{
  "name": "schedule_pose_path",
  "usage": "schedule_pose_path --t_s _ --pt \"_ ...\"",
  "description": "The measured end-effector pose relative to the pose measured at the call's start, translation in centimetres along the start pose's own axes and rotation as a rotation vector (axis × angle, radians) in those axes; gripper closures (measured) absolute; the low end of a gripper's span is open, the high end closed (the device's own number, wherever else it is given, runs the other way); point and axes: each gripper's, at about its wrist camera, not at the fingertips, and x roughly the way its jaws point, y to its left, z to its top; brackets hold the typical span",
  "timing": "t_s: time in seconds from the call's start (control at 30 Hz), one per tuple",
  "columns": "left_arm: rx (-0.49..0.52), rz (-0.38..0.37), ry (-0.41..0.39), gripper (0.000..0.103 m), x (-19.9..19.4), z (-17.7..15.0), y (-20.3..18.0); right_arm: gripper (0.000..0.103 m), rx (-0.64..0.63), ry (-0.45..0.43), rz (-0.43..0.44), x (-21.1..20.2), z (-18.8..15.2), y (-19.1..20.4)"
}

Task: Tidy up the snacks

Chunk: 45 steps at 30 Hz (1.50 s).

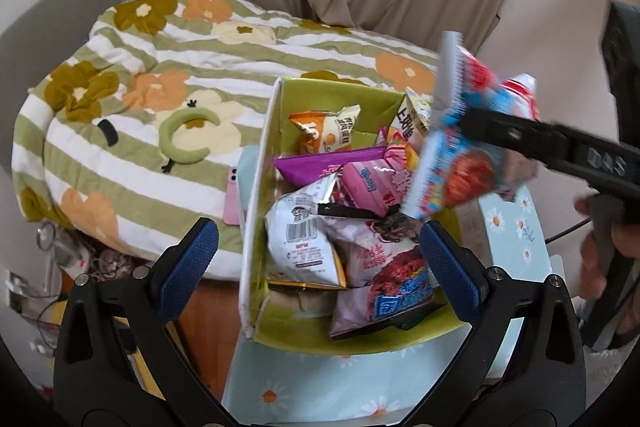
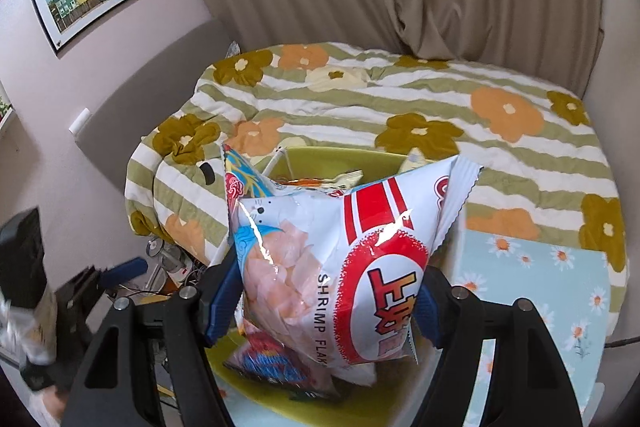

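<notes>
A green box [image 1: 360, 341] with a white side wall stands on a floral table and holds several snack bags. My right gripper [image 2: 324, 303] is shut on a white and red shrimp flakes bag [image 2: 332, 267] and holds it over the box [image 2: 320, 157]. In the left wrist view the same bag [image 1: 460, 147] hangs above the box's right side, held by the black right gripper [image 1: 476, 125]. My left gripper [image 1: 316, 261] is open and empty, just above the near end of the box, over a white snack bag [image 1: 300, 243].
A bed with a green striped floral quilt [image 1: 160, 87] lies behind the box. A pink phone [image 1: 231, 199] lies on the quilt's edge beside the box. The light blue daisy tablecloth [image 2: 540, 275] covers the table. Curtains hang behind.
</notes>
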Motion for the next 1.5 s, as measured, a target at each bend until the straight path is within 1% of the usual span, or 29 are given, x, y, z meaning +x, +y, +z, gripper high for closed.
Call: schedule_pose_path --t_s 0.07,0.13,0.17,0.2,0.27,0.37,0.57,0.7,0.83,1.03,1.1,1.17,1.23,1.37,1.5 --pt "-0.001 0.007 0.01 0.003 0.5 -0.1 0.3 0.031 0.018 0.017 0.025 1.5 0.3 0.2" --pt "-0.002 0.006 0.022 0.003 1.0 -0.3 0.5 0.021 0.033 0.025 0.039 2.8 0.3 0.2" --pt "0.0 0.006 0.029 0.003 1.2 -0.5 0.5 0.01 0.04 0.017 0.035 3.1 0.2 0.3" --pt "0.002 0.006 0.035 0.003 1.4 -0.6 0.6 0.004 0.043 0.008 0.027 3.2 0.0 0.3" --pt "0.007 0.009 0.045 0.003 1.7 -1.0 0.6 0.001 0.039 -0.021 0.007 2.8 -0.6 0.4" --pt "0.005 0.012 0.048 0.003 1.8 -1.5 0.4 0.001 0.03 -0.056 -0.023 2.0 -1.4 0.2" --pt "0.005 0.026 0.027 0.003 0.5 -2.5 -0.9 0.001 0.007 -0.077 -0.031 -0.1 -2.8 0.0" --pt "0.012 0.048 -0.017 0.003 -2.1 -3.4 -2.8 0.001 -0.007 -0.1 -0.031 -2.6 -4.0 -0.2" --pt "0.029 0.066 -0.073 0.003 -5.6 -4.5 -5.1 0.001 -0.018 -0.155 -0.042 -6.8 -5.7 -0.4" --pt "0.052 0.086 -0.188 0.003 -12.2 -7.4 -8.9 0.001 -0.009 -0.248 -0.138 -15.2 -9.5 -1.1" --pt "0.061 0.106 -0.222 0.001 -13.9 -8.2 -10.1 0.001 0.006 -0.28 -0.181 -17.9 -11.2 -1.6" --pt "0.075 0.124 -0.259 0.001 -15.4 -9.2 -11.4 0.001 0.031 -0.287 -0.224 -19.8 -12.6 -2.0" --pt "0.088 0.125 -0.285 0.001 -16.7 -10.1 -12.4 0.001 0.045 -0.297 -0.251 -21.4 -14.0 -2.6" --pt "0.1 0.122 -0.311 0.001 -18.1 -11.7 -14.0 0.001 0.034 -0.304 -0.326 -23.6 -16.4 -3.0" --pt "0.124 0.121 -0.33 0.001 -19.1 -13.2 -15.6 0.001 0.047 -0.315 -0.35 -25.0 -18.3 -3.2"
